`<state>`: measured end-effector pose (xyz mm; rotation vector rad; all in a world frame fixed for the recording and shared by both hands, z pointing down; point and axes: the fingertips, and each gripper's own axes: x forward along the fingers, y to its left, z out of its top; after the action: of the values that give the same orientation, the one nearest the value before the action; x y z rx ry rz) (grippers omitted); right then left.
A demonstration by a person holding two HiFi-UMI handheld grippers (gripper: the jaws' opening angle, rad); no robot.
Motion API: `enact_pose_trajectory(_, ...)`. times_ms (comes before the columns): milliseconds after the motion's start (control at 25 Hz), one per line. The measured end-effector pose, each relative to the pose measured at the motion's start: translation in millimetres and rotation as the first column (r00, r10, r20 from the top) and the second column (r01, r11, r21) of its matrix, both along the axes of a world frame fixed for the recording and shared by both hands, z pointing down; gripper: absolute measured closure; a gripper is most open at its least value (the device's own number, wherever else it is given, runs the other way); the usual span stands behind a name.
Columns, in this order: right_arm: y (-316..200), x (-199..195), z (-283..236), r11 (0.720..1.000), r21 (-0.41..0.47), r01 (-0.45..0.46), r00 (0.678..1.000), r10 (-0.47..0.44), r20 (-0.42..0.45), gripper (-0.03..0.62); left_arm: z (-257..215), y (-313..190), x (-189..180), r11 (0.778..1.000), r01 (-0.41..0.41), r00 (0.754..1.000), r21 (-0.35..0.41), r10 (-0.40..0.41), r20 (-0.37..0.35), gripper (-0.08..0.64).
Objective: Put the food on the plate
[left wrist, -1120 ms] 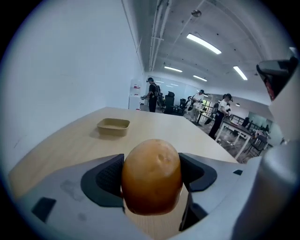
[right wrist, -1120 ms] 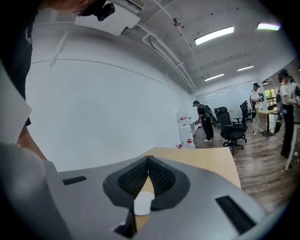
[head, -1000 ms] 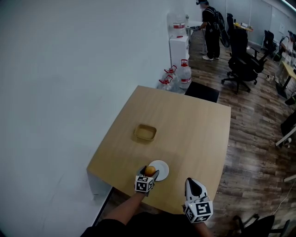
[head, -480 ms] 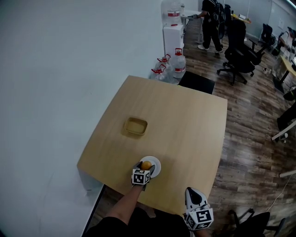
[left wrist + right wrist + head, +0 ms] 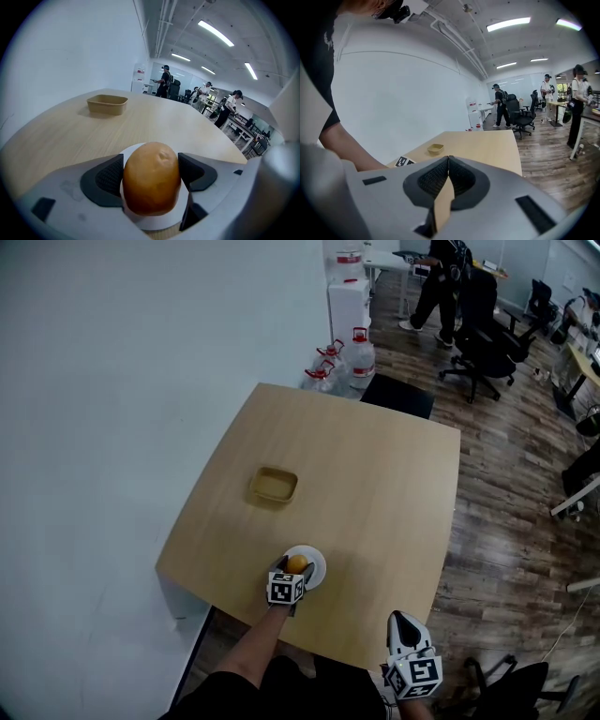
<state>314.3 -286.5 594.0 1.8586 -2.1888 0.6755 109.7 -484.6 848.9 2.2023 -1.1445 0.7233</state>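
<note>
A round orange-brown piece of food sits between the pads of my left gripper, which is shut on it. The food is right over a small white plate near the table's front edge; whether it touches the plate I cannot tell. My right gripper is shut with nothing in it, held off the table's front edge to the right.
A shallow tan container stands on the wooden table beyond the plate. A white wall runs along the left. Water bottles, office chairs and people are far behind the table.
The left gripper with the food has shifted slightly further over the plate. The right gripper has dropped back a little toward me. The head camera has moved.
</note>
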Motion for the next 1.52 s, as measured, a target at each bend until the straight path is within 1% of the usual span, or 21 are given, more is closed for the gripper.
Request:
enact_pose_trajectory(80, 3.3, -2.1, 0.9, 1.0, -0.006, 0.006, 1.0, -0.006, -0.004, 0.532, -5.8, -0.2, 1.9, 1.0, 0.001, 1.0, 0.011, -0.001, -0.024, 0.225)
enact_pose_trajectory(200, 7.2, -14.5, 0.8, 0.999, -0.006, 0.039, 0.999, -0.039, -0.015, 0.532, -13.5, -0.3, 2.0, 1.0, -0.011, 0.999, 0.02, 0.012, -0.046, 0.221)
enact_pose_trajectory(320, 10.9, -27.3, -2.0, 0.998, 0.007, 0.065, 0.998, -0.065, -0.016, 0.532, -25.3, 1.6, -2.3, 0.999, -0.018, 0.998, 0.044, 0.02, -0.052, 0.221)
enact_pose_trajectory(520, 14.8, -39.7, -8.4, 0.997, 0.031, 0.076, 0.997, -0.076, -0.004, 0.532, -46.1, 16.6, -12.2, 0.996, -0.04, 0.997, 0.074, 0.045, -0.067, 0.221)
enact_pose_trajectory(680, 13.9, -42.6, -13.5, 0.996, 0.049, 0.075, 0.997, -0.075, 0.004, 0.532, -72.2, 30.2, -19.9, 0.996, -0.009, 0.989, 0.088, 0.022, -0.143, 0.221)
enact_pose_trajectory(760, 16.7, -43.6, -12.0, 0.996, 0.053, 0.067, 0.998, -0.067, 0.005, 0.532, -90.2, 42.4, -18.3, 0.993, -0.034, 0.979, 0.11, 0.055, -0.198, 0.221)
enact_pose_trajectory(880, 27.9, -43.1, -11.0, 0.998, 0.05, 0.037, 0.999, -0.037, -0.005, 0.532, -131.2, 71.7, -11.8, 0.975, -0.105, 0.953, 0.195, 0.155, -0.26, 0.221)
enact_pose_trajectory(960, 37.9, -44.1, -10.0, 0.999, 0.038, 0.007, 1.0, -0.007, 0.006, 0.532, -161.1, 93.1, -12.9, 0.962, -0.124, 0.94, 0.244, 0.193, -0.283, 0.221)
enact_pose_trajectory(1040, 49.5, -46.9, -9.8, 0.999, 0.033, -0.028, 0.999, 0.028, 0.02, 0.532, -185.3, 115.0, -19.6, 0.957, -0.11, 0.932, 0.268, 0.193, -0.306, 0.221)
enact_pose_trajectory(1160, 69.6, -52.9, -14.7, 0.996, 0.059, -0.071, 0.997, 0.07, 0.009, 0.532, -208.5, 151.7, -33.4, 0.964, -0.061, 0.927, 0.259, 0.151, -0.344, 0.222)
enact_pose_trajectory(1240, 82.7, -62.2, -21.5, 0.993, 0.081, -0.088, 0.996, 0.088, 0.0, 0.532, -224.0, 177.6, -43.1, 0.965, -0.04, 0.92, 0.26, 0.137, -0.367, 0.222)
enact_pose_trajectory(1320, 98.0, -77.7, -30.6, 0.991, 0.096, -0.096, 0.995, 0.097, -0.006, 0.532, -244.8, 205.5, -53.7, 0.958, -0.028, 0.909, 0.285, 0.143, -0.391, 0.222)
enact_pose_trajectory(1400, 116.2, -97.6, -40.1, 0.989, 0.107, -0.102, 0.994, 0.105, -0.015, 0.532, -266.2, 235.3, -66.2, 0.951, -0.029, 0.893, 0.308, 0.163, -0.419, 0.225)
enact_pose_trajectory(1480, 136.9, -116.5, -50.4, 0.987, 0.124, -0.105, 0.994, 0.108, -0.015, 0.532, -281.1, 266.6, -81.4, 0.95, -0.041, 0.878, 0.309, 0.182, -0.443, 0.252)
enact_pose_trajectory(1520, 147.7, -124.6, -55.1, 0.985, 0.135, -0.105, 0.994, 0.108, -0.011, 0.532, -286.7, 281.0, -90.9, 0.949, -0.043, 0.872, 0.311, 0.188, -0.453, 0.306)
